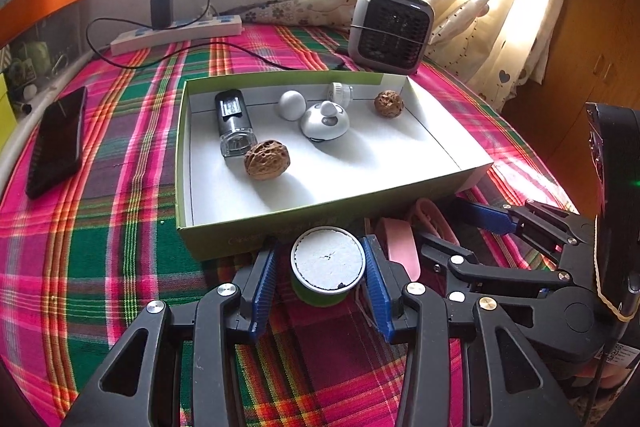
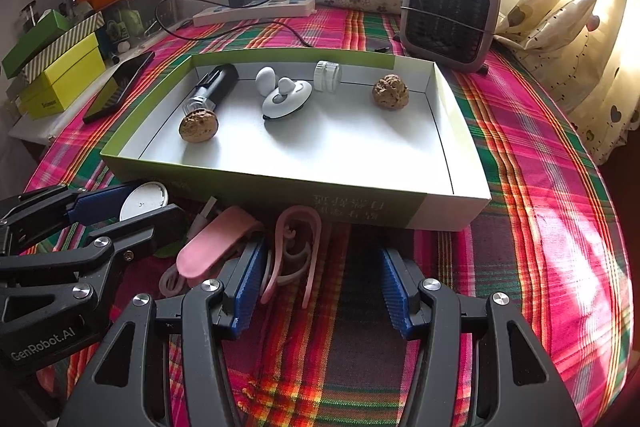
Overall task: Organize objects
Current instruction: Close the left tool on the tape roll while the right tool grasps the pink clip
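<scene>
The left gripper (image 1: 328,269) pinches a small green container with a white round lid (image 1: 328,259) between its blue pads, holding it just in front of the near wall of the open box (image 1: 224,239). To its right, the right gripper (image 2: 320,291) stands spread with nothing between its pads; a pink curved clip (image 2: 298,251) lies just beside its left pad, and a pink flat piece (image 2: 212,247) rests further left, between the two grippers. Both lie on the plaid cloth (image 2: 520,187) covering the table, near the box's front wall. Inside the box, a walnut (image 1: 267,160) sits near the left, touching a black and clear cylinder (image 1: 234,123). Further in are a white egg shape (image 1: 292,105), a white domed gadget (image 1: 324,121), a small clear jar (image 1: 340,93) and a second walnut (image 1: 389,103) far right. Beyond the box stand a small fan heater (image 1: 390,29) and a power strip (image 1: 176,35); a dark phone (image 1: 58,141) lies left.
</scene>
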The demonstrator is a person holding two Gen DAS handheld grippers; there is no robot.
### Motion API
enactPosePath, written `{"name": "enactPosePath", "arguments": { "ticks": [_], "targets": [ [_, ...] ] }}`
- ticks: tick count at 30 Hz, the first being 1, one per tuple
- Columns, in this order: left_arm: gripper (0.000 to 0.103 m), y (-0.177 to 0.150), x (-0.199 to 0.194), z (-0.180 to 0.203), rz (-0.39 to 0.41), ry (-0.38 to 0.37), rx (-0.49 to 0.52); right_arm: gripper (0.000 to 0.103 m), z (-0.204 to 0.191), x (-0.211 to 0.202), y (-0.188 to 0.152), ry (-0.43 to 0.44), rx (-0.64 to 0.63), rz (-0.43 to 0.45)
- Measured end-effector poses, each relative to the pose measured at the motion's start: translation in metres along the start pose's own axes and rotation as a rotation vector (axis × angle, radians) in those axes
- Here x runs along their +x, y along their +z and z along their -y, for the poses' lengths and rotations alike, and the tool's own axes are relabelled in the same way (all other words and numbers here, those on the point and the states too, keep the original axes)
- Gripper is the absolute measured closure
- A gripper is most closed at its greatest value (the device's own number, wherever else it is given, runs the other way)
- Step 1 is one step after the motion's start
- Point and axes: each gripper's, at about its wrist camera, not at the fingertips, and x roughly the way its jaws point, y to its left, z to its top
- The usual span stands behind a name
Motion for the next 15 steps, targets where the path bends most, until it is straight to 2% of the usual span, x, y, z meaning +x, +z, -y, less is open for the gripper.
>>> {"name": "enactPosePath", "arguments": {
  "ticks": [1, 2, 6, 9, 11, 15],
  "targets": [
    [0.065, -0.0001, 0.0000, 0.0002, 0.001, 0.003, -0.001, 0.049, 0.0001, 0.0001, 0.0001, 0.001, 0.000, 0.000],
    [0.071, 0.0001, -0.0002, 0.0003, 0.004, 0.003, -0.002, 0.049, 0.0000, -0.0001, 0.0002, 0.001, 0.000, 0.000],
    [0.072, 0.0006, -0.0004, 0.0003, 0.008, 0.006, -0.001, 0.049, 0.0001, -0.0006, -0.0001, 0.006, 0.001, 0.002],
    [0.072, 0.0003, -0.0009, -0.0011, 0.010, 0.002, -0.011, 0.058, -0.0005, -0.0017, -0.0003, 0.022, -0.001, 0.008],
    [0.072, 0.0005, -0.0015, -0.0013, 0.013, 0.008, -0.012, 0.069, -0.0009, -0.0019, -0.0002, 0.017, -0.004, 0.009],
    [0.072, 0.0003, -0.0026, -0.0012, 0.016, 0.004, -0.010, 0.076, -0.0033, -0.0022, -0.0001, 0.034, -0.016, 0.011]
  ]
}}
